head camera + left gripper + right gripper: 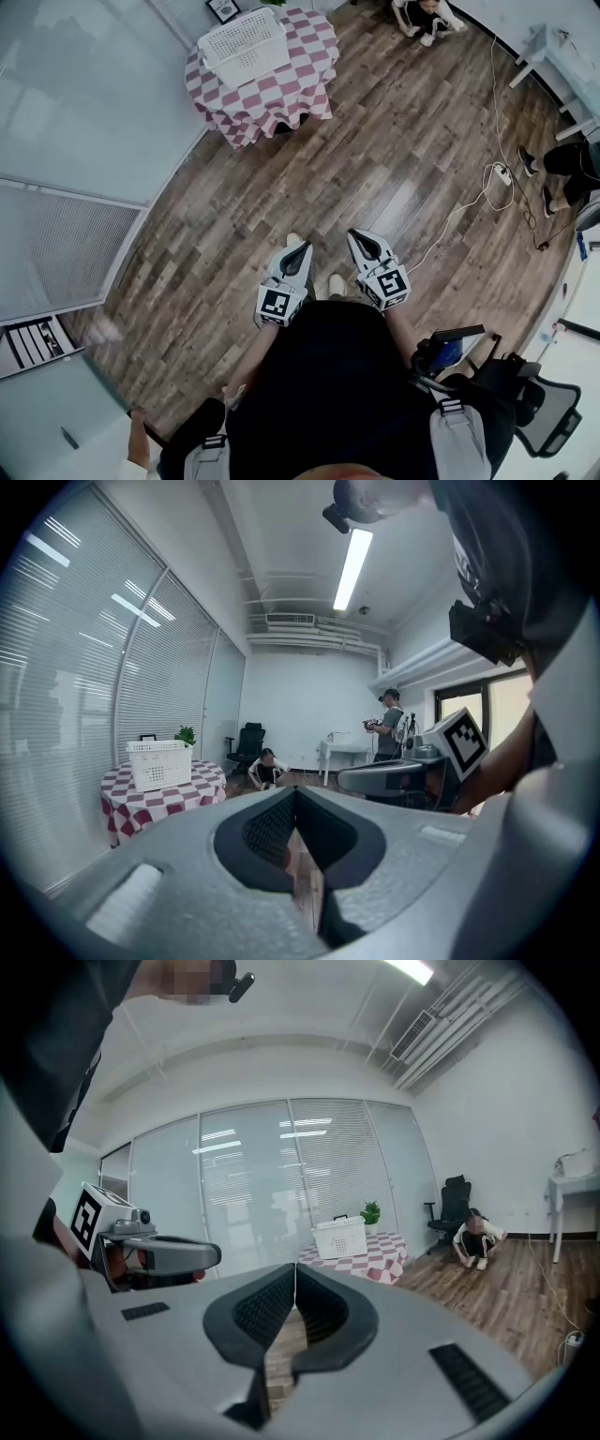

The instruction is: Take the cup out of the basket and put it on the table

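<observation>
Wooden floor [403,178] lies ahead; at 11 o'clock the checked surface [305,89] carries the white basket [246,47]. The cup, presumably inside, is not visible. Your left tool [302,251] and right tool [361,242] are clenched on nothing. Probably light and stiff: pinch its rim.

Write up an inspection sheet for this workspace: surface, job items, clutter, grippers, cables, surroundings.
Surface: round table under a red-and-white checked cloth, across the wooden floor from the person.
Job's things: white basket stands on the table; the cup is not seen in any view.
Clutter: picture frame and small plant behind the basket.
Grippers: left gripper and right gripper are both shut and empty, held close to the body, far from the table.
Cables: white cable with a power strip on the floor at the right.
Surroundings: glass wall with blinds; seated person; office chair.
</observation>
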